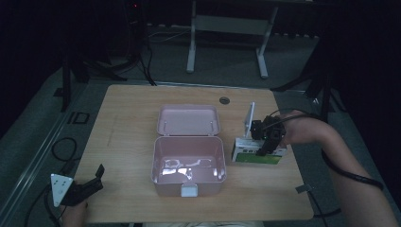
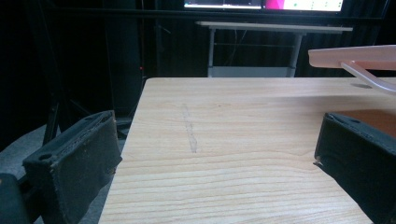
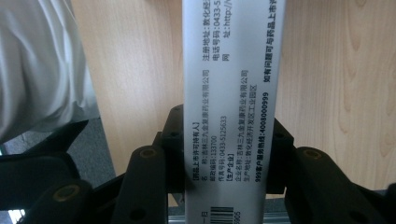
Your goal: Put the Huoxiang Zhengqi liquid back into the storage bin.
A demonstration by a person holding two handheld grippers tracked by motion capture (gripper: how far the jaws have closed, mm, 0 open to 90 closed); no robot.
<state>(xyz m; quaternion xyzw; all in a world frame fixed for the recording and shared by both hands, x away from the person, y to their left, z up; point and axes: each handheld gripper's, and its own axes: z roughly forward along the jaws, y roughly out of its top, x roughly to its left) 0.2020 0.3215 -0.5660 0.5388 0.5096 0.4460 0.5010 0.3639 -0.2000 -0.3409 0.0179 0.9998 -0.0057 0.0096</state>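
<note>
High view shows a pale wooden surface (image 1: 127, 137) with an open pink plastic box (image 1: 188, 163) at its middle, the hinged lid (image 1: 188, 119) laid flat behind the empty tub and a small white latch (image 1: 190, 190) on the near wall. Just right of the pink box lies a white and green cardboard carton (image 1: 257, 154), its end flap (image 1: 249, 120) standing upright. The right tool (image 1: 265, 142) comes down on this carton from above, held by a hand (image 1: 295, 130) whose forearm enters from the lower right; a black cable (image 1: 350, 172) loops along the arm.

Right gripper view shows the carton's white printed side (image 3: 231, 107), with Chinese text and a barcode, running up between the two black jaws, which are clamped against its two sides, with the wood grain behind it.

The left tool (image 1: 82, 189) rests at the near left corner of the surface, well apart from the box, with its grey three-cornered plate (image 1: 60, 187) on top. In the left gripper view its jaws stand wide apart with bare wood between them and the pink lid's edge (image 2: 355, 56) at the upper right
</note>
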